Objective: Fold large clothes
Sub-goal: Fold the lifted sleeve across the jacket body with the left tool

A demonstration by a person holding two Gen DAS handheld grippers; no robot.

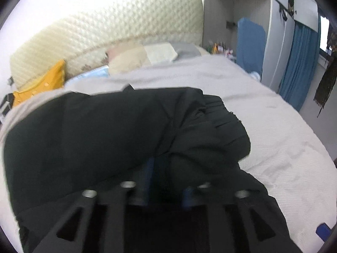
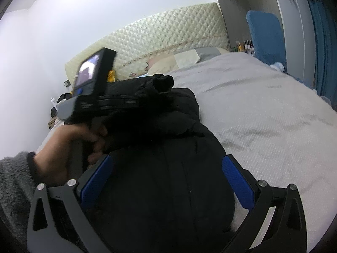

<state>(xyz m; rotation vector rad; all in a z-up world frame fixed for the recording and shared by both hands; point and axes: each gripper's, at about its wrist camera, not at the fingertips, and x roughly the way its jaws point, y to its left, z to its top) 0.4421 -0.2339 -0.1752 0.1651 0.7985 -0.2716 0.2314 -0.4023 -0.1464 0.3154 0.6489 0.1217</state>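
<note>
A large black padded jacket [image 1: 101, 130] lies on the grey bed cover [image 1: 263, 113]. My left gripper [image 1: 166, 172] is shut on a fold of the jacket; fabric bunches over its blue pads and hides the tips. In the right wrist view the jacket [image 2: 168, 179] lies folded lengthwise, and the left gripper's body [image 2: 94, 97], held by a hand, lifts a cuffed sleeve end [image 2: 163, 82] above it. My right gripper [image 2: 168, 179] is open, its blue pads [image 2: 238, 181] wide apart on either side of the jacket, holding nothing.
A quilted cream headboard [image 1: 109, 33] and pillows [image 1: 147, 57] stand at the far end. A yellow garment [image 1: 42, 84] lies at the far left. A blue board [image 1: 250, 44], white wardrobe and blue curtain [image 1: 299, 63] are on the right. Grey cover [image 2: 263, 109] spreads right of the jacket.
</note>
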